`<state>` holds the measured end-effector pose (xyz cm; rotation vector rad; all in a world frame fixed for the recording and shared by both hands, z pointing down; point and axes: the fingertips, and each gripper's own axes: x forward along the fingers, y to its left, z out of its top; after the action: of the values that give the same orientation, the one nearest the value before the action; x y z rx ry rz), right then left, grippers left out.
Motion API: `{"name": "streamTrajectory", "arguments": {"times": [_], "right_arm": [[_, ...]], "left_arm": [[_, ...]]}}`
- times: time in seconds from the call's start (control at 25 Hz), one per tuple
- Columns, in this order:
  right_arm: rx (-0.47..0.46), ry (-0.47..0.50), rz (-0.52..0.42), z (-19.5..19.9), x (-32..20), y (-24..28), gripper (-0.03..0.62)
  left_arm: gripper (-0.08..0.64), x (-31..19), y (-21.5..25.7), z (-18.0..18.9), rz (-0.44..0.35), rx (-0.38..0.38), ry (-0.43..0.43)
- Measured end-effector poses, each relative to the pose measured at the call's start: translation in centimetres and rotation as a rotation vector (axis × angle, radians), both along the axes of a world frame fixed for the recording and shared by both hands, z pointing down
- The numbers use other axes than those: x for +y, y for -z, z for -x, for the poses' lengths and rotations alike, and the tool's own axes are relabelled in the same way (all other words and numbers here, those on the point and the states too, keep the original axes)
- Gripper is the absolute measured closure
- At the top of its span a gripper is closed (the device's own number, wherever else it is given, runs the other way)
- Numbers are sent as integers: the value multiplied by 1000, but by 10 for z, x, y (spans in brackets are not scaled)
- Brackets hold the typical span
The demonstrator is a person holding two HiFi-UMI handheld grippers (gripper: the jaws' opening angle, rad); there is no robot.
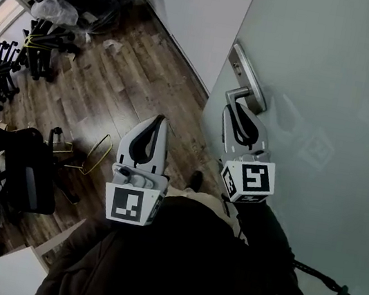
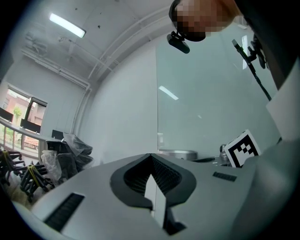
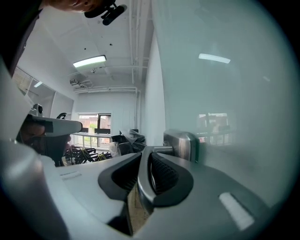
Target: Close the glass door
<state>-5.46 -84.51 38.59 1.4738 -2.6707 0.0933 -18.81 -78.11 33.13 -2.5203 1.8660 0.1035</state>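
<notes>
Grey plastic with black ribbed pads: that's both grippers, nearest to me. The left gripper [image 2: 151, 165] has its pads pressed together on nothing and hangs off the door, over the floor. The right gripper [image 1: 240, 117] is pinching the door handle [image 3: 180, 143], with the lever running between its pads.

The handle is brushed metal, a rounded lever on a long plate with soft corners. It sits near the free edge of the glass door [image 1: 333, 98]. The glass is frosted pale green, smooth and flat, with faint reflections and nothing legible through it.

Progress: grasp made, so I read this as mid-close or near the end. The door's edge runs right up along the white wall [image 1: 193, 12]. I can't tell from here whether it's seated or latched. What's left, as I judge it, is to confirm the door is home, then release.

Beyond that is a dark wood plank floor [image 1: 125, 84] with a matte grain. At the far left are stacked black chairs [image 1: 33, 48], some under clear plastic wrap.
</notes>
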Motion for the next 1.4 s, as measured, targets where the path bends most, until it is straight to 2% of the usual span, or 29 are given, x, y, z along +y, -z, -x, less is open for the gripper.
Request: {"name": "streamTrajectory", "arguments": {"times": [0.36, 0.6, 0.84, 1.04, 1.16, 1.4], "right_arm": [[-12, 89, 6, 62, 46, 6, 528], [3, 167, -11, 103, 91, 0, 528], [0, 237, -9, 134, 123, -13, 528], [-5, 300, -1, 159, 156, -9, 528], [-1, 334, 4, 174, 179, -8, 526], [-2, 407, 5, 186, 203, -6, 526]], "left_arm": [[563, 44, -1, 63, 50, 9, 25], [563, 94, -29, 87, 98, -9, 1], [563, 123, -38, 102, 99, -10, 33], [563, 157, -28, 122, 91, -25, 97], [563, 184, -24, 126, 82, -22, 131], [563, 237, -21, 104, 84, -15, 197]]}}
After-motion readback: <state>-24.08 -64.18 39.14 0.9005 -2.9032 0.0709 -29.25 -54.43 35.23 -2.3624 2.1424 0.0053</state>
